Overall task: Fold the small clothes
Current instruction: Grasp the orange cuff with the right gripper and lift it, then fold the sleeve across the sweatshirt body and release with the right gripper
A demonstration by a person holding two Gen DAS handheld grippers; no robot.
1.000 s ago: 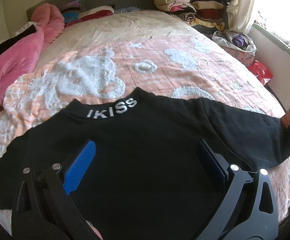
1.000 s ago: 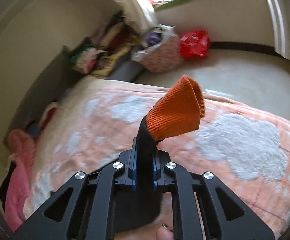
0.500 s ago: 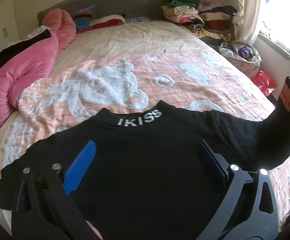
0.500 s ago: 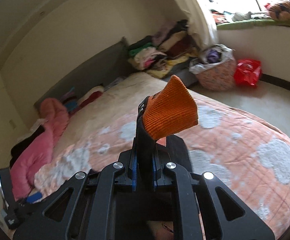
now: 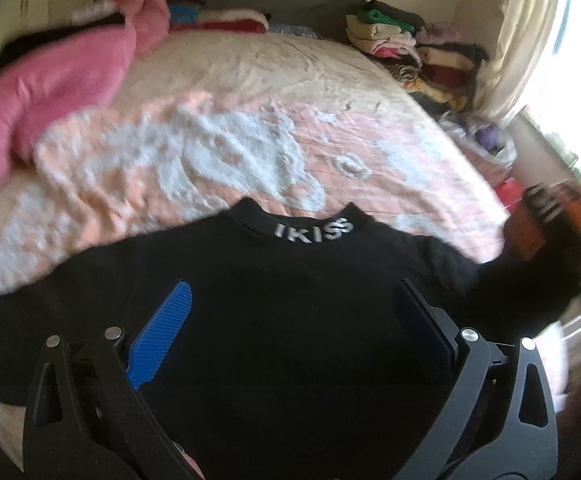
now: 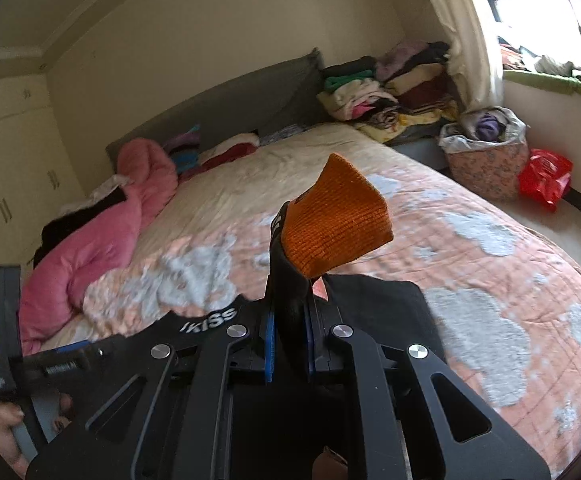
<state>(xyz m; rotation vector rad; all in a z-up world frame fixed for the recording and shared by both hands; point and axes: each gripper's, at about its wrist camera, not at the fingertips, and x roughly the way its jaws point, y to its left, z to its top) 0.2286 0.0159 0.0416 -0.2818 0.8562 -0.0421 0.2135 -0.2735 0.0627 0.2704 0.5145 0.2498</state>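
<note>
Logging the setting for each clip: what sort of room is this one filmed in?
A home bedroom, most likely. A wide bed with a peach quilt fills the view, a grey headboard stands against the wall, and stacks of folded clothes sit beside the curtain at the window.

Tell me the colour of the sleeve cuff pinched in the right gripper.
Orange ribbed knit cuff on a black sleeve, clearest in the right wrist view.

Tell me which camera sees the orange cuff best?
The right wrist view: the orange cuff sits sharp and central, sticking up from the shut jaws of the right gripper. The left wrist view shows it only as a blurred patch at the right edge.
</note>
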